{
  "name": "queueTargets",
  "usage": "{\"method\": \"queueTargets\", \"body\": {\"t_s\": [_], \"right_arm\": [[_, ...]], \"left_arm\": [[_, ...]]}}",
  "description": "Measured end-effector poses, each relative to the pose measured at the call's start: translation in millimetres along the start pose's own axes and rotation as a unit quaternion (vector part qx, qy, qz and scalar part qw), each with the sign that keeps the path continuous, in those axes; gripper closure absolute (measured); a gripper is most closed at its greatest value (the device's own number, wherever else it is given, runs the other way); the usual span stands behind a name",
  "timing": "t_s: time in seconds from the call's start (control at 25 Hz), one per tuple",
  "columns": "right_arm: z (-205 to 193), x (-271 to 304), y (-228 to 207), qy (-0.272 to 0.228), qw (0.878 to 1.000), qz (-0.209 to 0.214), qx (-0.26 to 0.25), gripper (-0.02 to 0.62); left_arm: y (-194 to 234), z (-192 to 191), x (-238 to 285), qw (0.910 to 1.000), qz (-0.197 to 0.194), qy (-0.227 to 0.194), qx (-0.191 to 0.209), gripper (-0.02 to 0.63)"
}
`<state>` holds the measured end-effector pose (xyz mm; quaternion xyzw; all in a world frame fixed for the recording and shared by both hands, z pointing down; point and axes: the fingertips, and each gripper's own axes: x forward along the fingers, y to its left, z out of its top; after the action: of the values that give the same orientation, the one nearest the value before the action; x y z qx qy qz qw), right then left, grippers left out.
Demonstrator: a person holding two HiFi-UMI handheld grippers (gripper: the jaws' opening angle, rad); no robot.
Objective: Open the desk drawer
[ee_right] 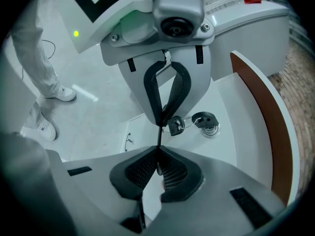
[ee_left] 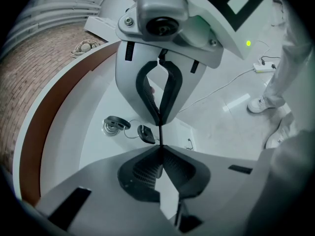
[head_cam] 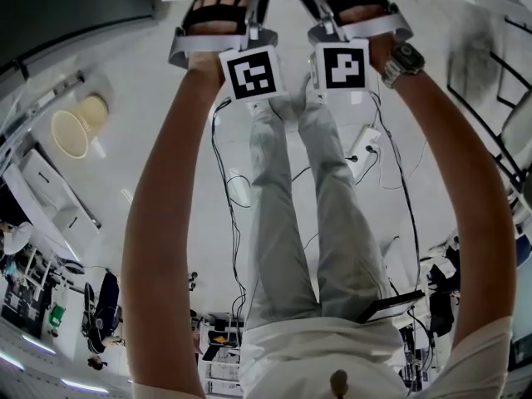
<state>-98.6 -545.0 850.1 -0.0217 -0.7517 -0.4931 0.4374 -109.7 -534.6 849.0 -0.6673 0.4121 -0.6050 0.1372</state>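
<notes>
Left gripper (ee_left: pixel 160 149): jaws clenched, ribbed dark pads pressed flat together. The tips sit against the glossy white front of the desk drawer (ee_left: pixel 91 149), which mirrors the gripper. A key (ee_left: pixel 115 123) sits in the drawer's lock, just left of the tips and apart from them.

Right gripper (ee_right: pixel 157 154): jaws likewise clenched, pad on pad, with the tips at the same white front. Here the key lies just right of the tips.

Both grippers are side by side at arm's length, angled downward.
</notes>
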Motion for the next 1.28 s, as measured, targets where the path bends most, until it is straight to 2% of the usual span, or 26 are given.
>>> {"method": "queueTargets", "body": {"t_s": [0.36,0.56,0.72,0.84,0.92,0.96,1.0,1.04,1.16,1.2,1.24,1.28], "right_arm": [[0,-6,11,0.001,1.0,-0.004,-0.006,0.56],[-1,-9,0,0.001,1.0,-0.029,0.004,0.558],[-1,-8,-2,0.003,0.999,-0.035,0.008,0.558],[-2,-11,-4,-0.001,0.998,-0.044,0.04,0.557],[-3,-16,-4,-0.009,0.996,-0.047,0.081,0.553],[-4,-18,-3,-0.012,0.993,-0.045,0.106,0.524],[-5,-20,-2,-0.014,0.99,-0.042,0.132,0.468],[-7,-22,-1,-0.016,0.986,-0.039,0.159,0.44],[-10,-31,-3,-0.021,0.974,-0.046,0.222,0.422],[-11,-36,-5,-0.024,0.969,-0.051,0.24,0.422],[-11,-42,-9,-0.03,0.964,-0.055,0.259,0.423],[-10,-48,-13,-0.037,0.957,-0.057,0.283,0.423]], "left_arm": [[-11,1,-4,1.0,-0.003,0.006,-0.001,0.584],[0,2,-7,0.9996,0.018,0.004,-0.022,0.574],[-2,0,-7,0.9992,0.02,0.001,-0.034,0.551],[0,-1,-9,0.9983,0.029,-0.004,-0.05,0.481],[1,1,-14,0.9964,0.039,-0.011,-0.074,0.474],[0,2,-17,0.9949,0.044,-0.015,-0.09,0.471],[-1,2,-20,0.9929,0.048,-0.02,-0.107,0.462],[-1,1,-22,0.9904,0.053,-0.023,-0.125,0.459],[1,-4,-31,0.9776,0.066,-0.027,-0.198,0.458],[5,-5,-36,0.9698,0.07,-0.03,-0.232,0.459],[10,-6,-42,0.9593,0.075,-0.034,-0.27,0.499],[16,-7,-48,0.9465,0.081,-0.039,-0.31,0.58]]}}
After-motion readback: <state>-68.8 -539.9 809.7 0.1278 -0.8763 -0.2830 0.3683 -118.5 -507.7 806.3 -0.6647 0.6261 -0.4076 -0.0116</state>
